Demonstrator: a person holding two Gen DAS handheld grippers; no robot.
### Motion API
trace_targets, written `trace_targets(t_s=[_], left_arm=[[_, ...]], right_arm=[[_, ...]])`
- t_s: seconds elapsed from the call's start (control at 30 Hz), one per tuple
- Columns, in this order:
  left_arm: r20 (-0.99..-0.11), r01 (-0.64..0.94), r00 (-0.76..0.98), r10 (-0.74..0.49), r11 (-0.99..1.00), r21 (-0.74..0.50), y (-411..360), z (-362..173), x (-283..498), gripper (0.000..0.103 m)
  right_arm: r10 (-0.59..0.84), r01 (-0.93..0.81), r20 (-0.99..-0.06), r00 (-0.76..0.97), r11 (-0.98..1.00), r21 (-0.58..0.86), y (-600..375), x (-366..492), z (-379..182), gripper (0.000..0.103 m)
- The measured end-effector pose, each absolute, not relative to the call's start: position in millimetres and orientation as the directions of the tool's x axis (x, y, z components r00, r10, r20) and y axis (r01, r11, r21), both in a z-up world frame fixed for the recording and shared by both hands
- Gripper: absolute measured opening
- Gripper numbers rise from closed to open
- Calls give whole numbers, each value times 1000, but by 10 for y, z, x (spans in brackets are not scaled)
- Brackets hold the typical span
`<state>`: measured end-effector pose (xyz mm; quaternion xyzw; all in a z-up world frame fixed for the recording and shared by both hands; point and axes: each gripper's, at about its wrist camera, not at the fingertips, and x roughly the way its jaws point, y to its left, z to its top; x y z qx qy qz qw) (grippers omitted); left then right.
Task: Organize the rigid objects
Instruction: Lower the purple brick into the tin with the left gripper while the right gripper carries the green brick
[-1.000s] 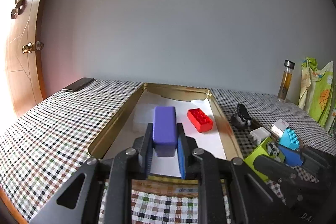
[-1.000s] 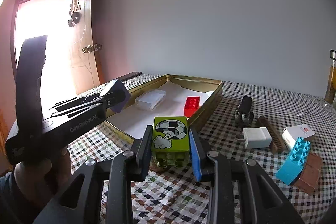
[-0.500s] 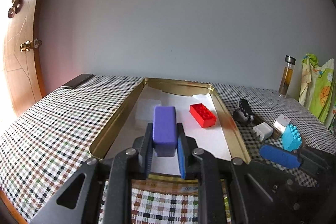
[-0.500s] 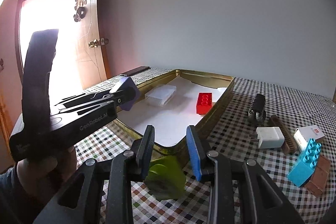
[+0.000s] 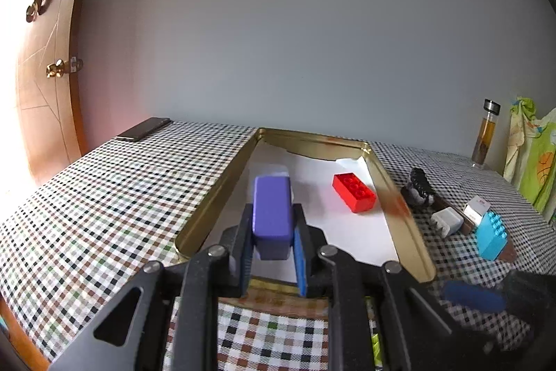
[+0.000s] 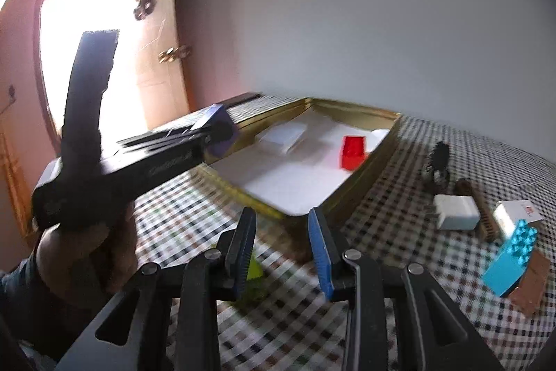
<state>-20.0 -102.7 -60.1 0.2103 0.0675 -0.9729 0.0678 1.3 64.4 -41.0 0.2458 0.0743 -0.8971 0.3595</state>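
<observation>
Purple block point(image 5: 272, 209) sits pinched in the L claw point(image 5: 272, 252), long axis running straight ahead along the fingers, w/ the gold tray point(image 5: 406, 221) just below & beyond, so L hand is nearest for the drop. Red brick point(image 5: 354, 192) lies in the tray, ahead-right of that claw. R claw point(image 6: 281, 249) is pressed near together, nothing visibly between the pads; a green block point(image 6: 254, 270) lies on the desk point(image 6: 392, 225) under it, blurred. Only R view shows the hand point(image 6: 83, 252) gripping the L tool.
</observation>
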Motion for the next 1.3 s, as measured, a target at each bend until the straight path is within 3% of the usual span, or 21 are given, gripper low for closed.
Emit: trace_targets(t_s=[0.17,0.63,0.83,1.0,1.13,1.23,1.3], left_arm=[[-413,159,-905,-104,-982,-99,-1022,-602,-180,19],[-416,153,-904,-104,-985,-85,-990,-595,-203,19],[-415,151,-904,-104,-985,-82,-978,-606,-207,19],[-417,150,-903,-102,-985,-84,-973,-608,-202,19],[-419,150,-902,-101,-985,-86,-975,-600,-204,19],[-422,148,-901,-100,-985,-84,-969,-594,-217,19],[-431,142,-897,-95,-987,-77,-949,-597,-240,19]], right_arm=[[-615,712,-553,-562,-700,56,532,13,-536,34],[-658,751,-563,-500,-653,96,476,6,-579,35],[-650,746,-565,-508,-660,90,493,39,-573,39],[-646,753,-573,-505,-654,74,465,54,-594,52],[-616,743,-599,-511,-667,54,446,36,-638,52],[-623,747,-608,-492,-661,73,463,18,-651,34],[-637,748,-591,-496,-658,82,493,29,-593,34]])
